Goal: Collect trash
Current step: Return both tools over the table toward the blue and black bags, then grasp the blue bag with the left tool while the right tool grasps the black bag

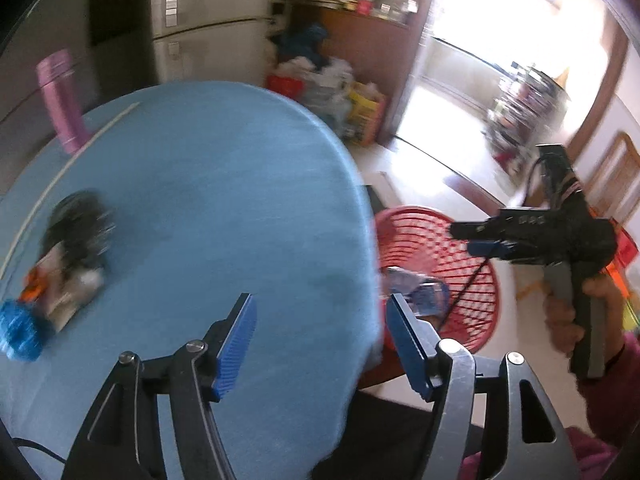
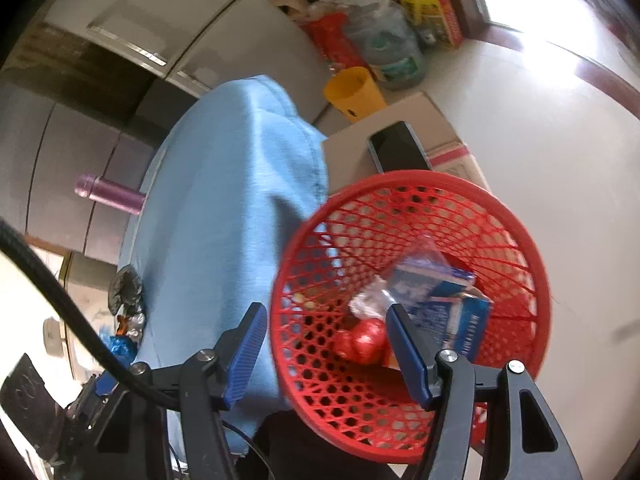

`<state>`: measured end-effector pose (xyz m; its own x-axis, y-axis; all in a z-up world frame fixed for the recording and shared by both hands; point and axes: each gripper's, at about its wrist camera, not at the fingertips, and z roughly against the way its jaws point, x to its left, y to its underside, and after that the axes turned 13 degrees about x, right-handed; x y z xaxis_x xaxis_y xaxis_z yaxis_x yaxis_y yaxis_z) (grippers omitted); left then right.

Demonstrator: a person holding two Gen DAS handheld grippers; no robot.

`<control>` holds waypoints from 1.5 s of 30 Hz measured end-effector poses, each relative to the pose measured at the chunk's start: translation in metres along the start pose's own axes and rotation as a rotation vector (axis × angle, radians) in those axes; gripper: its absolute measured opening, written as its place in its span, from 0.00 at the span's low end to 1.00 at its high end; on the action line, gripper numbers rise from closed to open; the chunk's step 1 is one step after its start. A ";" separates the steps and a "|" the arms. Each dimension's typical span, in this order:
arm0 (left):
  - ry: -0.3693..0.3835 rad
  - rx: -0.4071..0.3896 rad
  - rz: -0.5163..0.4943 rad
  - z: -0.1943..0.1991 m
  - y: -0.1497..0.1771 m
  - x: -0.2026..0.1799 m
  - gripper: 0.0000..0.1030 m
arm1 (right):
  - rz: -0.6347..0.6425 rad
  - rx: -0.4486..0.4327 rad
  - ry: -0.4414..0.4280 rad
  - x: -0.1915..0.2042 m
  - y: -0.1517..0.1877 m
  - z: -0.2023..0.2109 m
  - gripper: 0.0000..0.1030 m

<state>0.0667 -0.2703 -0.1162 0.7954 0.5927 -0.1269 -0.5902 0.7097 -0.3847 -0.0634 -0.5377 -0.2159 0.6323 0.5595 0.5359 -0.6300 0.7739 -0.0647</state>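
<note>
On the blue-clothed round table (image 1: 224, 184), trash lies at the left edge: a black crumpled wrapper (image 1: 80, 224), silver and orange scraps (image 1: 68, 284) and a blue foil ball (image 1: 22, 334). My left gripper (image 1: 320, 308) hangs open over the table's near right edge, nothing between its fingers. Beside the table stands a red mesh basket (image 1: 400, 214). My right gripper (image 1: 466, 238), in a hand, hovers over it. In the right wrist view the right gripper (image 2: 326, 312) is open and empty above the basket (image 2: 440, 184), which holds blue-white cartons (image 2: 452, 308), red foil balls (image 2: 364, 340) and a silver wrapper (image 2: 370, 300).
A pink bottle (image 1: 60, 100) stands at the table's far left edge. On the floor behind the basket are a cardboard box (image 2: 404, 114) with a phone (image 2: 398, 146) on it, a yellow cup (image 2: 354, 92), and a heap of bags and bottles (image 2: 384, 40) by the fridge (image 1: 208, 20).
</note>
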 end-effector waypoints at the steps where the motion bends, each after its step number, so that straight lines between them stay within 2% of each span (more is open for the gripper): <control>1: -0.019 -0.004 0.025 0.004 0.006 0.010 0.66 | 0.012 0.003 -0.002 0.005 -0.001 -0.001 0.64; 6: -0.104 -0.021 0.192 0.023 0.043 0.068 0.66 | 0.093 0.019 -0.012 0.048 -0.007 -0.009 0.64; 11: -0.179 -0.058 0.362 0.047 0.077 0.127 0.66 | 0.218 0.052 -0.020 0.109 -0.011 -0.026 0.64; 19: -0.215 -0.146 0.563 0.081 0.097 0.202 0.67 | 0.413 0.104 -0.080 0.218 -0.010 -0.060 0.64; 25: -0.169 -0.206 0.673 0.094 0.098 0.252 0.71 | 0.526 0.144 -0.101 0.297 -0.011 -0.101 0.64; 29: -0.148 -0.219 0.709 0.096 0.092 0.275 0.71 | 0.537 0.175 -0.119 0.331 -0.019 -0.134 0.64; 38: -0.050 -0.192 0.832 0.076 0.087 0.325 0.72 | 0.478 0.218 -0.102 0.362 -0.049 -0.192 0.64; 41: -0.001 -0.169 0.860 0.064 0.083 0.334 0.72 | 0.469 0.232 -0.083 0.369 -0.056 -0.210 0.64; 45: 0.027 -0.144 0.888 0.046 0.076 0.343 0.72 | 0.461 0.261 -0.065 0.376 -0.059 -0.233 0.64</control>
<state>0.2881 0.0045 -0.1468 0.0582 0.8897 -0.4528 -0.9675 -0.0614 -0.2451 0.3166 -0.3043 -0.2067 0.2391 0.7982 0.5530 -0.9324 0.3477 -0.0987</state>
